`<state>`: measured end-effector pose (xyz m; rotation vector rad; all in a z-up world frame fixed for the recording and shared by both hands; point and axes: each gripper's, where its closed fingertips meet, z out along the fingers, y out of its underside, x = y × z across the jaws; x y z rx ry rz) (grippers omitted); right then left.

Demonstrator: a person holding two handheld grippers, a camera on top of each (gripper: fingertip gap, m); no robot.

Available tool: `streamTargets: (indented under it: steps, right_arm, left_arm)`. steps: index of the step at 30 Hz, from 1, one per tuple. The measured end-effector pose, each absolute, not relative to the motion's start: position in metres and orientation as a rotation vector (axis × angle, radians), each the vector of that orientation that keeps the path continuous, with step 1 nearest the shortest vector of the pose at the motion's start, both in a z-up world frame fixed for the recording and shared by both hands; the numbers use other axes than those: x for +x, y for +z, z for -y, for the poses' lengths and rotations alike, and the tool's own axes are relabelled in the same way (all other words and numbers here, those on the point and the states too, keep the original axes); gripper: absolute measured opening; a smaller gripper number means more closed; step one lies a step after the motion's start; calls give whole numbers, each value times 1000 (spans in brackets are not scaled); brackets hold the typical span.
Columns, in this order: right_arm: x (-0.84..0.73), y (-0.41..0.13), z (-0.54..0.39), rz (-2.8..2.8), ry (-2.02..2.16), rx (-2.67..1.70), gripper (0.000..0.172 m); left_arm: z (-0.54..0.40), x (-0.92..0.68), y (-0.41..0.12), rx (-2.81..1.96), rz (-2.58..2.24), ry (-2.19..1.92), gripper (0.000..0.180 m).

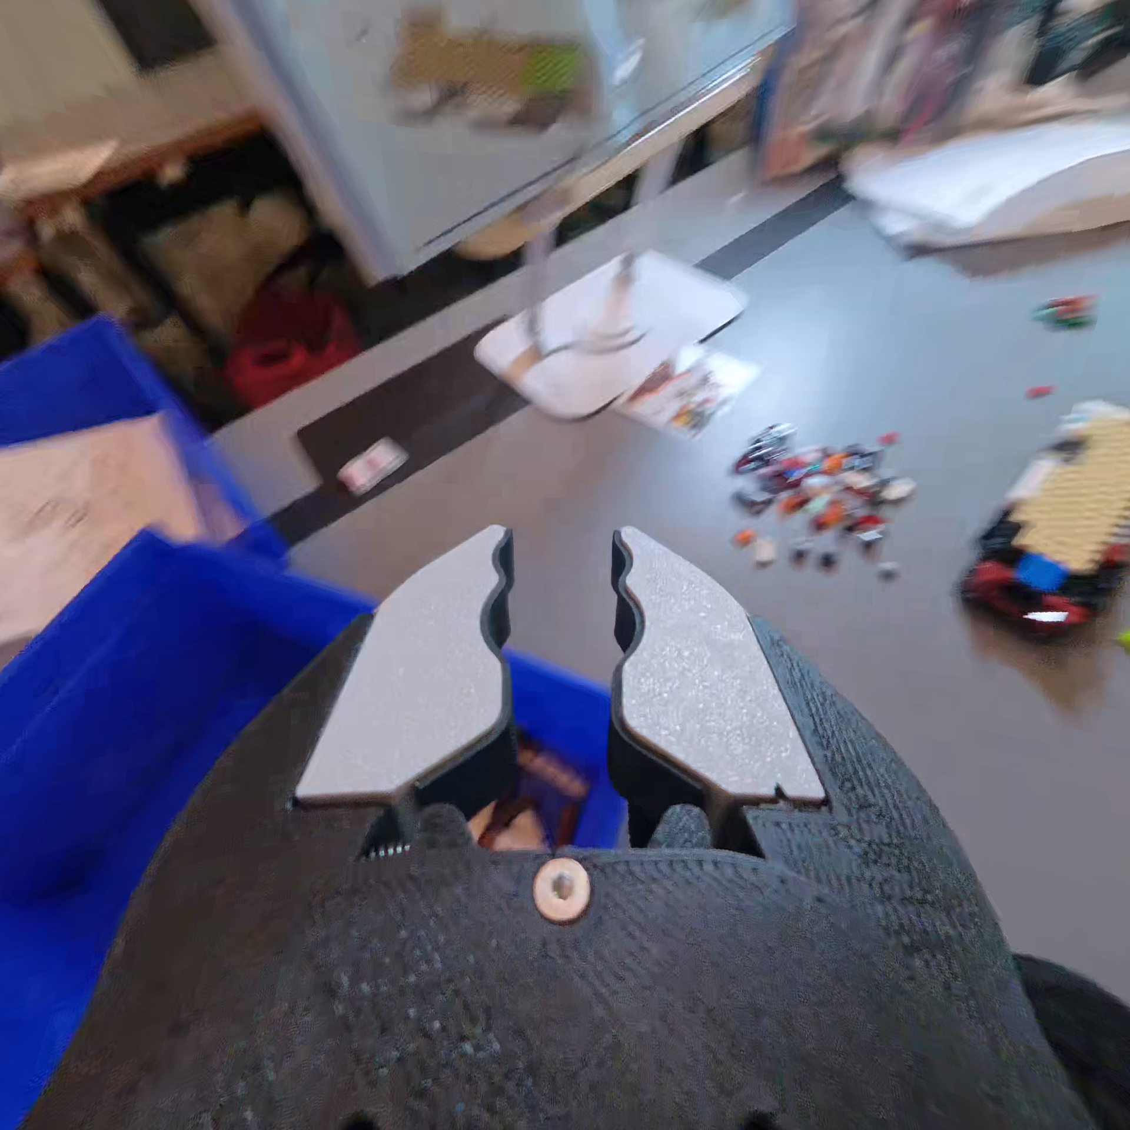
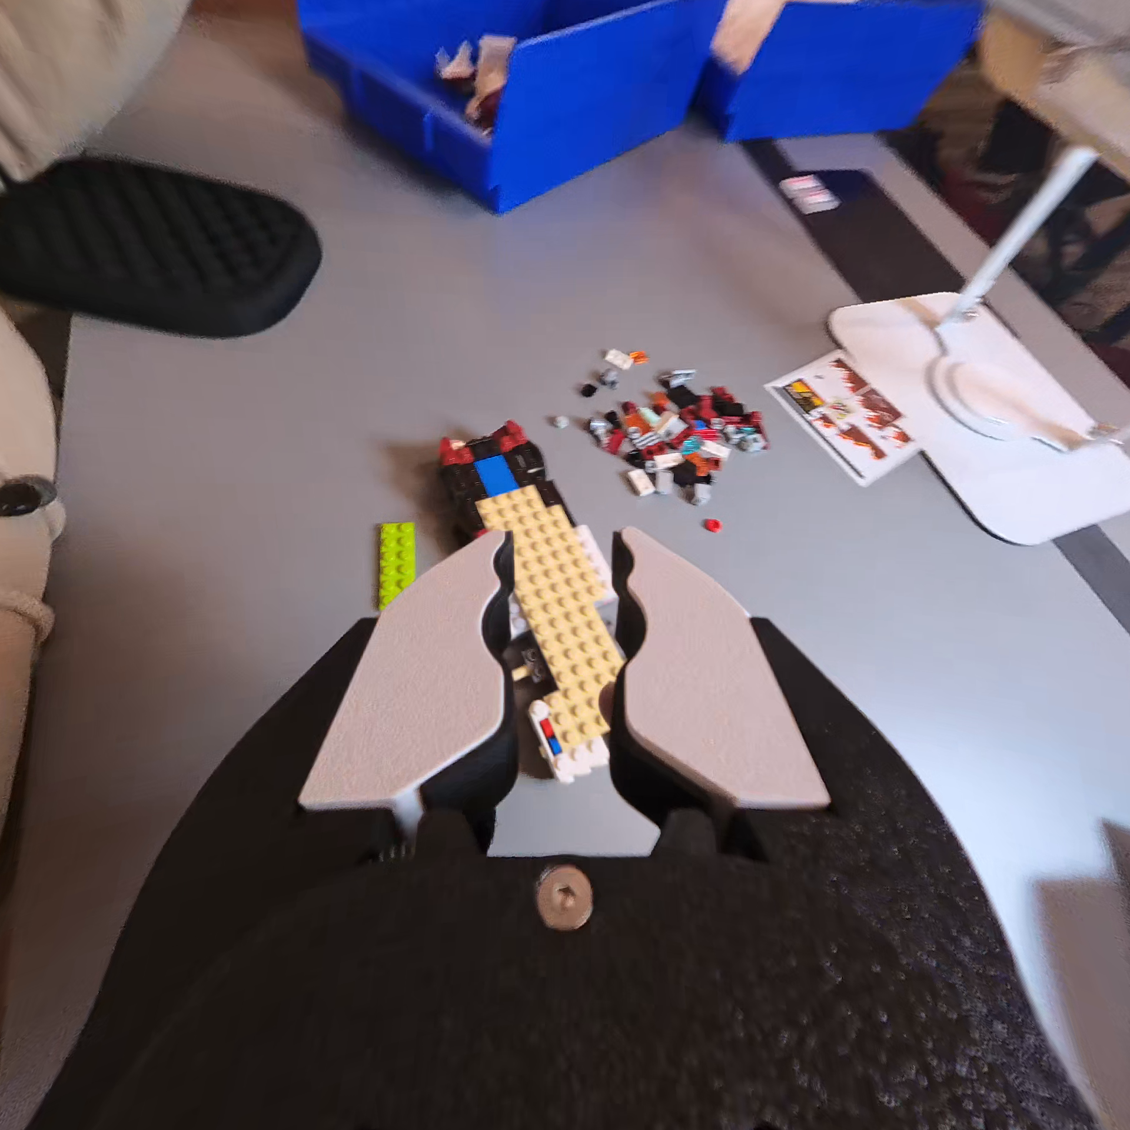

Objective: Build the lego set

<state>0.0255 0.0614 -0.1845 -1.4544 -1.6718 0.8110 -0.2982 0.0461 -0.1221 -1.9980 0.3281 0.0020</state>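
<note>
We see the left gripper up over the grey table, its two grey fingers parted with only bare tabletop showing between them, nothing in its grasp. Below it and at the table's left edge sits a blue plastic bin with some brownish pieces inside. Well off to its right lies a scattered pile of small red, black and white building bricks, and beyond that a white lamp base with a printed instruction sheet tucked against it.

Over to the right gripper: jaws apart, hovering above a long brick-built model with a tan studded plate on top, black and dark red at its far end. The model lies flat on the table, framed between the fingers; we cannot tell whether the pads touch it. A lime green studded plate lies just beside the model, on its left. A single red round stud rests near the brick pile.
</note>
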Motion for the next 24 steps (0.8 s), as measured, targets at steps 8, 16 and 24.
streamTargets:
  steps: [8,16,24]
  right_arm:
    - [46,-187,-80,1497,888,-1498,26]
    - [45,-203,-81,1512,909,-1524,26]
    - [45,-206,-82,1507,925,-1531,26]
  left_arm:
    - [-15,-454,-248,-2741,-62,115,0]
    - [-20,-456,-279,-2849,-58,26,0]
    - [-32,-457,-285,-2868,-89,56,29]
